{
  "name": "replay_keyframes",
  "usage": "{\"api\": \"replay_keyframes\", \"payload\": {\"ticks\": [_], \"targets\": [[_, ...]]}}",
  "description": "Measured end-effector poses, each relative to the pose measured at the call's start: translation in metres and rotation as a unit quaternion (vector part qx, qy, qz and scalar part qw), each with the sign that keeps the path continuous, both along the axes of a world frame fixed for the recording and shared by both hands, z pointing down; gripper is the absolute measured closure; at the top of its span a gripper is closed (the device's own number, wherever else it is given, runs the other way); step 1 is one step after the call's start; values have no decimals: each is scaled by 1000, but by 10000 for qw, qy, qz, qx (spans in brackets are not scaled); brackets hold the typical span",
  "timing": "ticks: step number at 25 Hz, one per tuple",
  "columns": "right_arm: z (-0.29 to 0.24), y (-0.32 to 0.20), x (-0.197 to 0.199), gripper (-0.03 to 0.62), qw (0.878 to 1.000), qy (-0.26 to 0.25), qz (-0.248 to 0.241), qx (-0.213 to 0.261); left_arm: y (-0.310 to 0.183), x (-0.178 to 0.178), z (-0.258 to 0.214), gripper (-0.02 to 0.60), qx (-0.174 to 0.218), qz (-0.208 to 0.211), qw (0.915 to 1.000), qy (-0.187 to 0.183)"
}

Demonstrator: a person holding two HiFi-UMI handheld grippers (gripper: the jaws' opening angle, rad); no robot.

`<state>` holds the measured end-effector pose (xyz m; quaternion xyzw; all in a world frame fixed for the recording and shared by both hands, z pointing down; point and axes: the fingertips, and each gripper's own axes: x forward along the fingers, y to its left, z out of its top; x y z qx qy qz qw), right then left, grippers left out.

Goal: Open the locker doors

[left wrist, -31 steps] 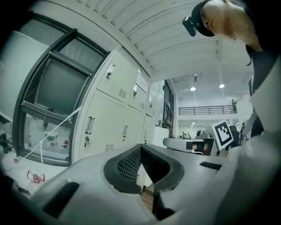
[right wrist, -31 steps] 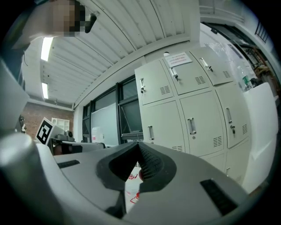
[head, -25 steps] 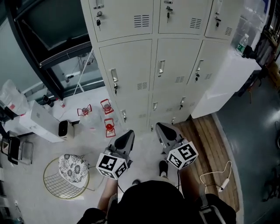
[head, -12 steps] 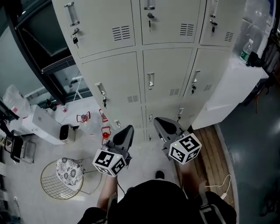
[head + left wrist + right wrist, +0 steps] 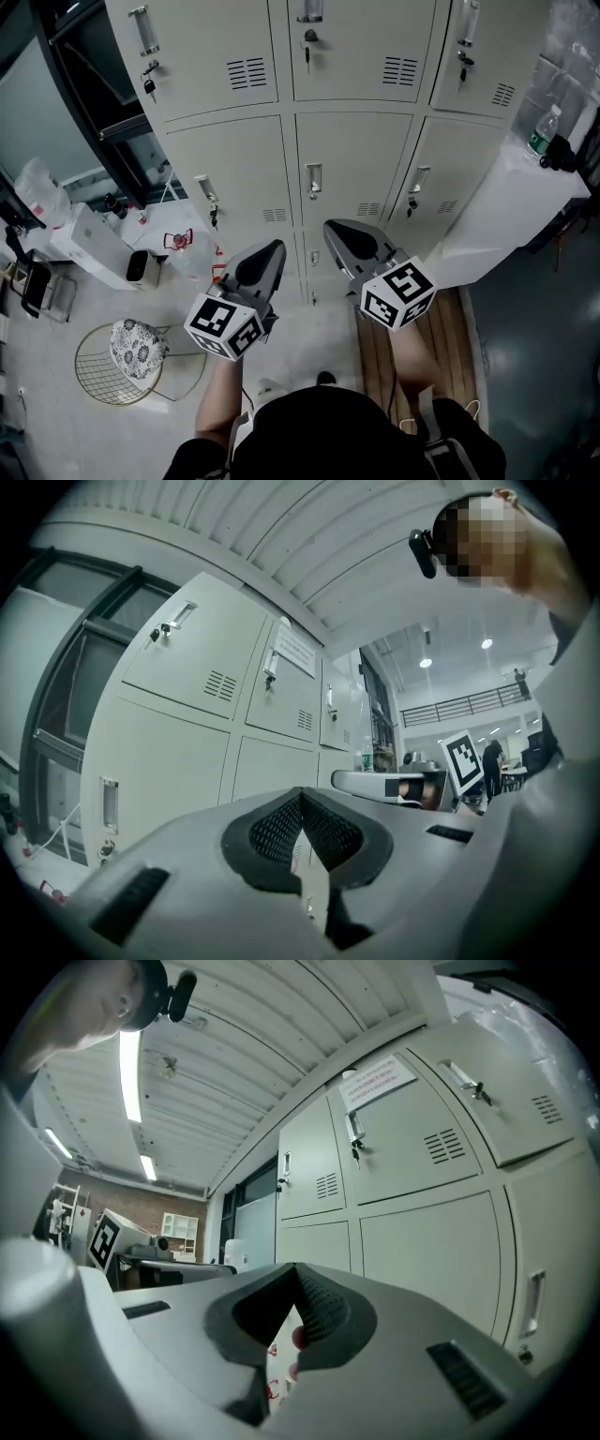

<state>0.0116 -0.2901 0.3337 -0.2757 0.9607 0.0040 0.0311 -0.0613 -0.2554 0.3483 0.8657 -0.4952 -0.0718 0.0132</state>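
Hovering before the lockers (image 5: 352,169), left claw (image 5: 270,249) and right claw (image 5: 332,229) are closed, empty.

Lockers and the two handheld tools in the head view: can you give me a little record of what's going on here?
Lockers: pale grey, every door in view shut
Keys: hanging in several of the locks
Left gripper: jaws together, nothing held, not touching any door
Right gripper: jaws together, nothing held, not touching any door
Task progress: no door opened yet
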Motion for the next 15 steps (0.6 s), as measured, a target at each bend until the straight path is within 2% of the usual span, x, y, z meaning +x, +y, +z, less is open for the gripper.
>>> {"api": "replay_keyframes", "payload": {"ticks": [3,8,15], "targets": [[-26,-14,1,589,9994,64,-83,339,-11,3,-21,566,117,-2,9999,52],[-80,-36,1,589,9974,-104,44,708,-33,-4,-59,566,339,-64,9994,104],[-140,-57,-12,589,9923,-221,364,1159,-50,-13,-118,566,905,23,9957,-197]]}}
